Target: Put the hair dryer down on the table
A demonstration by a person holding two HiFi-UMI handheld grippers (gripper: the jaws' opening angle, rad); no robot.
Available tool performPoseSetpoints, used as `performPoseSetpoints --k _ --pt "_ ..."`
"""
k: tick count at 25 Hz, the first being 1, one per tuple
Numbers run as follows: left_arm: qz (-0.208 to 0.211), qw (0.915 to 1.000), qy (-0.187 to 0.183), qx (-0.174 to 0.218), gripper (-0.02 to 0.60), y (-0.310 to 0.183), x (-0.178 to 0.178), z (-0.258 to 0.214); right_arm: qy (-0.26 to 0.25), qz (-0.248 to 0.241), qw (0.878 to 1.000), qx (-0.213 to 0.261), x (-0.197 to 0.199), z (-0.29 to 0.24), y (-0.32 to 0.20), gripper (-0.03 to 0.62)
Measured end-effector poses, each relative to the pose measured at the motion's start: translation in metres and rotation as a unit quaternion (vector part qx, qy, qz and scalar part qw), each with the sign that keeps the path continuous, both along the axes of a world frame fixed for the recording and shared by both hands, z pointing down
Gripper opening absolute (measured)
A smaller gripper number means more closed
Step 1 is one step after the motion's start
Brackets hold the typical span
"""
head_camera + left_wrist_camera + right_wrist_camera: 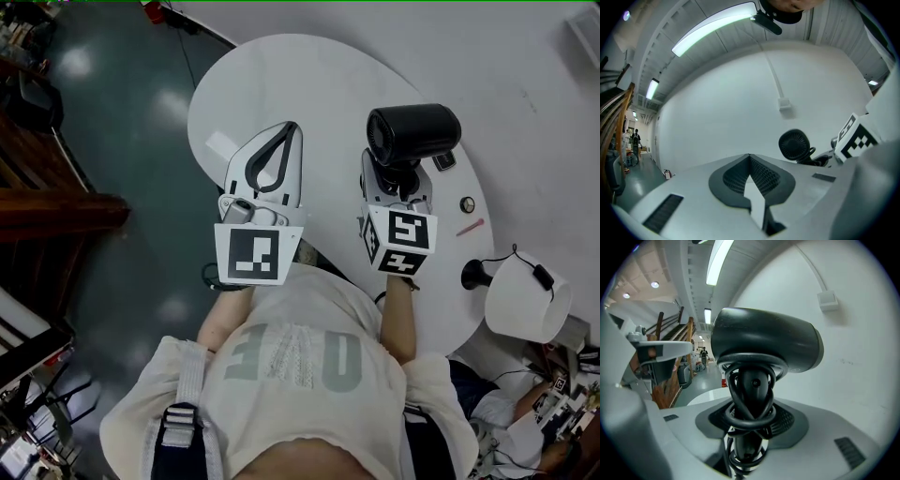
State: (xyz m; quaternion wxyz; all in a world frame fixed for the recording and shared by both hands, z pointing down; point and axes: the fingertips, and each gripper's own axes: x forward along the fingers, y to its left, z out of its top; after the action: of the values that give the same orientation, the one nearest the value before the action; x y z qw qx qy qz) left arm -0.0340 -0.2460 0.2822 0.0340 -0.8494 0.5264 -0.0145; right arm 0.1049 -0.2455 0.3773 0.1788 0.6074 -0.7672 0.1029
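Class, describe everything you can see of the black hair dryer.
The black plastic hair dryer has a short, smooth matt barrel with a round grille at one end. Its handle, wound with its own black cord, is clamped between the right tool's jaws. The barrel lies crosswise beyond the tool, over the round white table; whether it touches the tabletop cannot be told.

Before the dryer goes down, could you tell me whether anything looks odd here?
Only this: the hair dryer has its cord looped round the handle, and the right gripper seems to clamp both together. Nothing is spilled or broken.
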Motion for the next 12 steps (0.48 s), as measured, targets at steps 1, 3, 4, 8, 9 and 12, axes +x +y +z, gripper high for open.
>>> performPoseSetpoints --k 1,3,4,8,9,12 --pt "0.0 1.0 -0.001 -0.002 0.003 -0.001 -0.001 0.002 -0.001 0.005 1.0 -0.019 0.002 0.014 -0.004 0.207" --pt "-0.001 1.0 -0.004 -0.008 0.003 -0.003 -0.003 0.006 -0.007 0.019 0.998 -0.058 0.005 0.042 -0.01 0.207" --pt "-0.002 0.9999 -0.006 -0.011 0.003 -0.005 -0.004 0.009 -0.012 0.026 0.997 -0.078 0.007 0.055 -0.011 0.207" --pt "-0.003 0.9997 -0.011 -0.023 0.003 -0.011 -0.004 0.019 -0.022 0.038 0.987 -0.156 0.012 0.107 -0.012 0.207" --pt "-0.004 0.9996 -0.01 -0.025 0.003 -0.012 -0.004 0.021 -0.016 0.037 0.984 -0.172 0.013 0.12 -0.012 0.207" --pt "-0.005 0.9995 -0.008 -0.029 0.003 -0.017 -0.003 0.025 -0.003 0.03 0.975 -0.222 0.012 0.162 -0.003 0.207"
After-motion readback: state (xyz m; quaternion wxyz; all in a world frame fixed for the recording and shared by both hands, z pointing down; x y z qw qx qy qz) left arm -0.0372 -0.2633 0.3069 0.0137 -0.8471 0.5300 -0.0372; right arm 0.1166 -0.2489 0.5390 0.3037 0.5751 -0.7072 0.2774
